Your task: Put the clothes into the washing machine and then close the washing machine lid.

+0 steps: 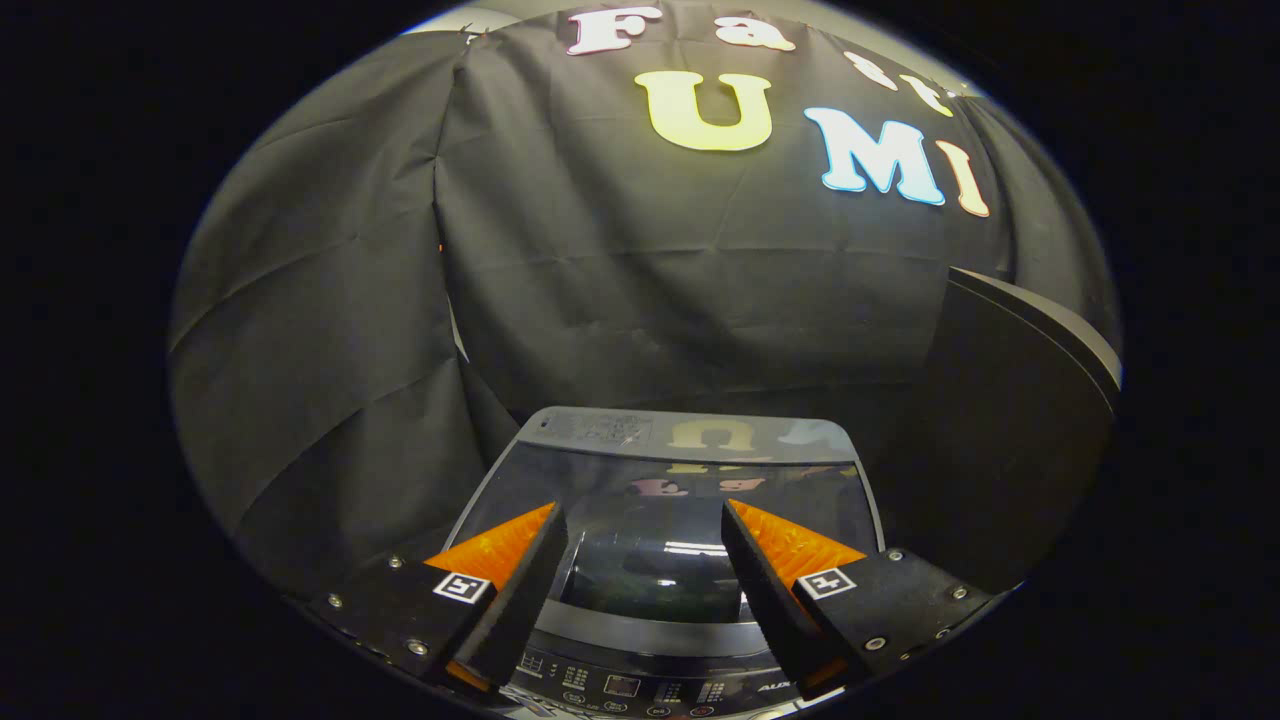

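With the gripper open and empty above the closed lid, we approach its front edge squarely.

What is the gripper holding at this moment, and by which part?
Nothing is held. The gripper is open, its fingers apart with only air between them, above the washing machine lid, which lies closed and glossy just ahead of the fingers.

My gripper: fingers spread apart, gripping nothing, held above the washing machine.
Washing machine: just ahead and below me, dark glass lid lying flat and closed.
Control panel: between my fingers' bases, nearest me.
Dark panel: right of the machine.
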The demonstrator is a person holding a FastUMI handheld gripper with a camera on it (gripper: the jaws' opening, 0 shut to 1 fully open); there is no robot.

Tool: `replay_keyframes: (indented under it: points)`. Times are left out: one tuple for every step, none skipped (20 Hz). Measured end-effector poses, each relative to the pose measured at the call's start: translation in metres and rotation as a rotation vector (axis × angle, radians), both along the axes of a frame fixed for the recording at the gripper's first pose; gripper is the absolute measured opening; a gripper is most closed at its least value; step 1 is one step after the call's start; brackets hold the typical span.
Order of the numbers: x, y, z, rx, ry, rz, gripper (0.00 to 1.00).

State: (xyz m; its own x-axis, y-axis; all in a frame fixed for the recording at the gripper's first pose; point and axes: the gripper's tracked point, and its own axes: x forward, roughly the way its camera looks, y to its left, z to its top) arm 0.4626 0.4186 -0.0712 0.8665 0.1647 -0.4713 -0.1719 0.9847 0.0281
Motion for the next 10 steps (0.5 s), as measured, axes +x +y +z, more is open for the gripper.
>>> replay_keyframes:
  points:
    - [-0.002,0.002,0.0,0.003,-0.005,0.006,0.96]
    - [-0.003,0.003,0.003,0.01,-0.012,0.014,0.96]
    - [-0.006,0.005,0.007,0.022,-0.018,0.024,0.96]
    - [-0.008,0.007,0.012,0.033,-0.028,0.031,0.96]
    - [-0.012,0.006,0.021,0.037,-0.043,0.042,0.96]
    - [-0.017,0.007,0.031,0.036,-0.065,0.052,0.96]
    - [-0.024,0.006,0.042,0.032,-0.09,0.061,0.96]
    - [-0.032,0.002,0.052,0.031,-0.116,0.066,0.96]
    - [-0.038,-0.003,0.066,0.032,-0.14,0.072,0.96]
    - [-0.043,-0.008,0.078,0.029,-0.168,0.08,0.96]
